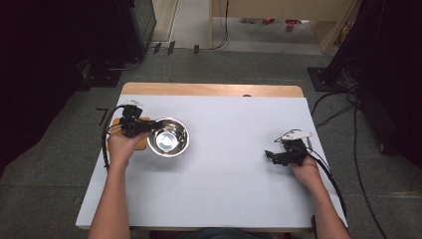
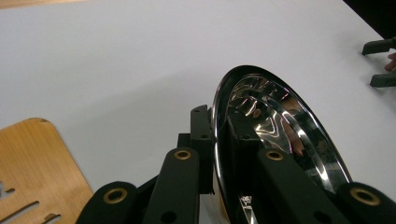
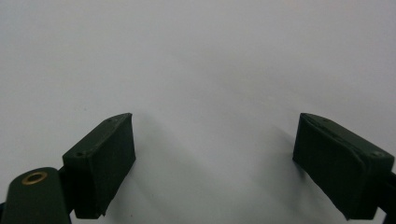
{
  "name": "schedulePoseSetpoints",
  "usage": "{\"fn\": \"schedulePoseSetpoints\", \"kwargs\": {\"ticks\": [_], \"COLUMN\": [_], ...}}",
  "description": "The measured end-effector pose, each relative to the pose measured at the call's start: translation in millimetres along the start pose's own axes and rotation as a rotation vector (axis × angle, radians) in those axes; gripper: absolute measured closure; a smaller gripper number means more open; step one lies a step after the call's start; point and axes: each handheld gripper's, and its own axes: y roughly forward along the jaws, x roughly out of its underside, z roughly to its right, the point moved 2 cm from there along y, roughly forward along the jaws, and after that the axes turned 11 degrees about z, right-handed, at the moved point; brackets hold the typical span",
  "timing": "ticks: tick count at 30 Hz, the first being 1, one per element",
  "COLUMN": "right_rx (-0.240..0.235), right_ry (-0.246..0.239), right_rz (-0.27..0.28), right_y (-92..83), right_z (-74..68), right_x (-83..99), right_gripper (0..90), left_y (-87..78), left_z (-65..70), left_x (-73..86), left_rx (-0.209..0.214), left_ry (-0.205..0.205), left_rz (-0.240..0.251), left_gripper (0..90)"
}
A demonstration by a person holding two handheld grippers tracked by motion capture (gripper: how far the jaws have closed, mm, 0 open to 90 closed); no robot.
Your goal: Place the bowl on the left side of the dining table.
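A white-topped wooden table (image 1: pixel 234 149) stood on grey carpet (image 1: pixel 50 164); black cables (image 1: pixel 358 149) trailed at right, and dark equipment (image 1: pixel 134 25) filled the upper left.

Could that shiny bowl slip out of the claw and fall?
It might. The left claw pinches the steel bowl by its thin rim alone, one jaw inside and one outside, so the smooth metal could twist or slide free. The bowl hangs close beside the wooden board, so it could knock it when set down. The right claw rests open, far across the white table, too far away to catch it.
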Motion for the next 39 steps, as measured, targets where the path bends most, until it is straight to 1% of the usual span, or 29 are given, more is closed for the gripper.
{"fn": "schedulePoseSetpoints", "kwargs": {"ticks": [3,5,10,11,13,17,24,26,29,32,33,36,39], "right_rx": [0.0,0.0,0.0,0.0,0.001,0.0,0.001,0.0,0.0,0.0,0.0,0.0,0.0], "right_ry": [0.0,0.0,0.0,0.0,0.0,0.0,0.003,0.003,0.003,0.003,0.003,0.003,0.003], "right_rz": [0.0,0.0,-0.002,-0.002,-0.002,-0.002,0.0,0.0,0.0,0.0,0.0,0.0,0.0], "right_y": [0.0,0.0,-0.1,-0.1,-0.1,-0.1,0.0,0.0,0.0,0.0,0.0,0.0,0.0], "right_z": [0.0,0.0,0.0,0.0,0.0,0.0,-0.2,-0.2,-0.1,-0.2,-0.1,-0.2,-0.2], "right_x": [0.0,0.0,-0.1,-0.1,-0.1,-0.1,-0.1,-0.1,-0.1,0.0,0.0,0.0,0.0], "right_gripper": [12.4,12.4,12.4,12.4,12.4,12.4,12.4,12.4,12.4,12.4,12.4,12.4,12.4], "left_y": [1.4,1.2,-2.3,-4.1,-5.0,-9.3,-11.7,-12.2,-12.1,-11.9,-12.1,-13.7,-15.0], "left_z": [-4.9,-5.8,-11.3,-14.8,-16.8,-25.1,-32.2,-35.4,-37.0,-40.8,-43.6,-47.0,-47.7], "left_x": [-1.4,-1.4,-1.6,-1.1,-0.6,1.1,3.1,4.9,5.6,7.2,8.5,9.6,9.5], "left_rx": [-0.007,-0.007,-0.019,-0.026,-0.03,-0.063,-0.08,-0.088,-0.094,-0.098,-0.107,-0.116,-0.124], "left_ry": [-0.003,-0.005,-0.013,-0.025,-0.031,-0.04,-0.053,-0.063,-0.066,-0.078,-0.085,-0.091,-0.089], "left_rz": [0.002,0.008,0.029,0.039,0.041,0.05,0.055,0.059,0.062,0.065,0.064,0.067,0.074], "left_gripper": [84.3,84.3,84.3,84.3,84.3,84.3,84.3,84.3,84.3,84.3,84.3,84.3,84.3]}}
